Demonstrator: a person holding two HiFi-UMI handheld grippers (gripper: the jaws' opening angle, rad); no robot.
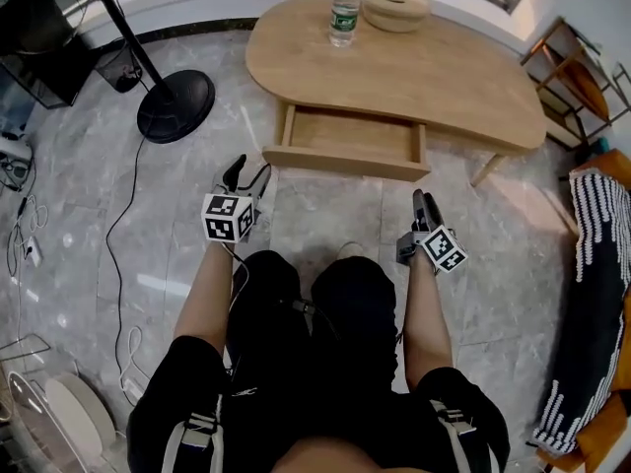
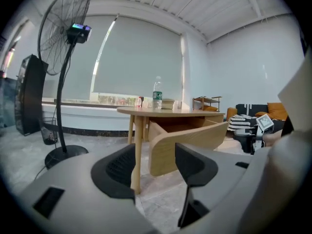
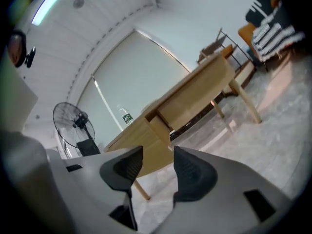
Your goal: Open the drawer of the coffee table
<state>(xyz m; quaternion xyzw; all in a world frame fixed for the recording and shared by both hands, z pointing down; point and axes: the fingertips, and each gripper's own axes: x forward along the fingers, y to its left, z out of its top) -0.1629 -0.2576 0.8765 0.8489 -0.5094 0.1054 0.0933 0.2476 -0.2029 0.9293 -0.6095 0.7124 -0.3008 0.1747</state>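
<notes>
The light wooden coffee table [image 1: 424, 77] has its drawer [image 1: 347, 144] pulled out toward me, and the inside looks bare. Both grippers hang in front of it, apart from the drawer front, above my knees. My left gripper [image 1: 246, 173] is near the drawer's left corner and my right gripper [image 1: 422, 202] is below its right corner. In the left gripper view the jaws [image 2: 155, 167] stand open with only the drawer front [image 2: 195, 140] seen beyond them. The right gripper view is tilted; its jaws [image 3: 158, 167] are open and hold nothing, with the drawer [image 3: 131, 143] behind.
A water bottle [image 1: 344, 10] and a wooden bowl [image 1: 395, 8] stand on the tabletop's far side. A standing fan's round base [image 1: 175, 104] and cable lie on the marble floor at left. A chair with a striped cloth [image 1: 592, 294] and a small rack [image 1: 577, 77] are at right.
</notes>
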